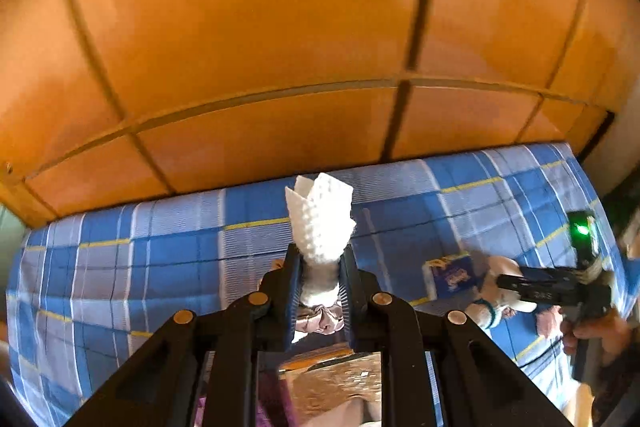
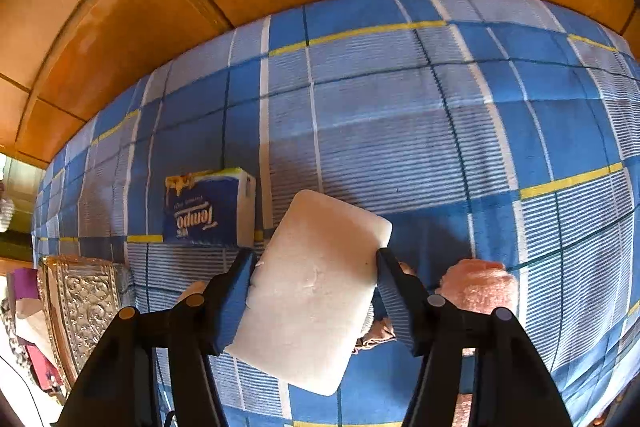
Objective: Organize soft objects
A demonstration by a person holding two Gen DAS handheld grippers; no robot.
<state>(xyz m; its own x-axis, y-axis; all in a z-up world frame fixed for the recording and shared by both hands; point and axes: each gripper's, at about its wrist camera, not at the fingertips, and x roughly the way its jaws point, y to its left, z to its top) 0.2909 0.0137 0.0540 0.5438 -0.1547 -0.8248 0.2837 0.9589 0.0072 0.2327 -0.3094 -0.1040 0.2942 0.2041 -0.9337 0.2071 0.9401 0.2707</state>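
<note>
From your left wrist camera, your left gripper [image 1: 320,263] is pinched narrow on a white waffle-textured cloth [image 1: 322,223], lifted above the blue checked bedspread [image 1: 120,267], with a pink scrunchie [image 1: 320,321] below it. From your right wrist camera, your right gripper [image 2: 316,267] clamps a white sponge block [image 2: 312,291] over the bedspread; a Tempo tissue pack [image 2: 210,207] lies nearby, and an embossed silver box [image 2: 80,303] sits at the left.

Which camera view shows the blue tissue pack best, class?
The right wrist view: the blue tissue pack lies unobstructed on the checked bedcover, its printed face readable. In the left wrist view it is small, blurred and off to the side.
</note>
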